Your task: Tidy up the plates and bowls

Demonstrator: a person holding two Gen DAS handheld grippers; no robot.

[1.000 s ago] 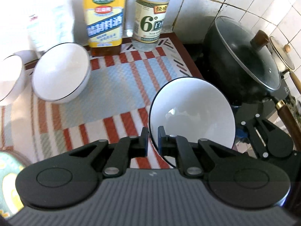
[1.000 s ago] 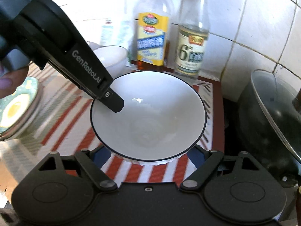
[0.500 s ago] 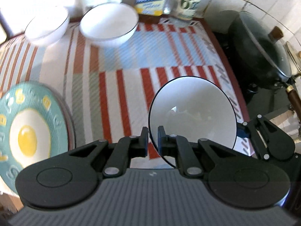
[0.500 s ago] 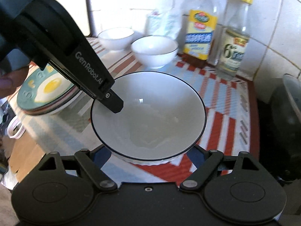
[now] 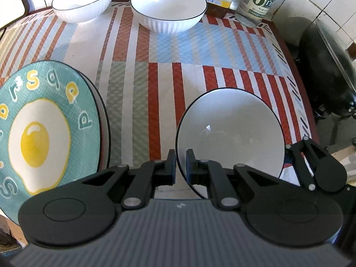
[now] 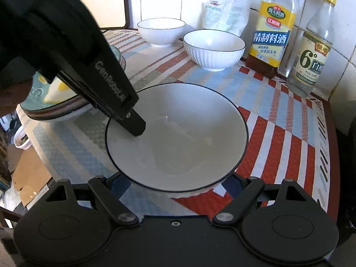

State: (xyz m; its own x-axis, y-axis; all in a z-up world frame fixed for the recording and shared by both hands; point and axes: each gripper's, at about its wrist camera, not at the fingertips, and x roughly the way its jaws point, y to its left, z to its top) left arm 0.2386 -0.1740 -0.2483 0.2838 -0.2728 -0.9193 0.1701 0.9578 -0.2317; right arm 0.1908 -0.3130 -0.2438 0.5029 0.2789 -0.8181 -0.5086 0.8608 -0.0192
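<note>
Above a striped tablecloth [image 5: 164,84] in red, white and pale blue, two handheld grippers are carrying a white bowl with a thin dark rim [image 6: 178,138]. The left gripper [image 5: 180,162] is pinching the bowl's near-left rim, one finger [image 6: 133,124] reaching inside the bowl and the other outside, its jaws almost fully closed on the thin wall. The right gripper [image 6: 175,184] is standing with its jaws spread wide on either side of the bowl's base; its fingertips are hidden under the bowl, so whether the pads are pressing on it cannot be told. The bowl is hanging tilted over the red-striped part of the cloth, towards the right side of the table, and whether it is touching the cloth cannot be told.

To the left, a teal plate with a fried-egg picture [image 5: 44,133] is lying on top of a stack of plates [image 6: 60,113] near the table's edge. At the back, two more ribbed white bowls are sitting apart from each other: one to the left [image 5: 82,2] and one nearer the middle [image 5: 168,6]. Behind them, a yellow-labelled bottle [image 6: 271,33] and a clear bottle with a yellow cap [image 6: 311,51] are standing just beside each other against the tiled wall [image 6: 160,0]. A dark lidded pot [image 5: 327,71] is sitting off the table's right edge.
</note>
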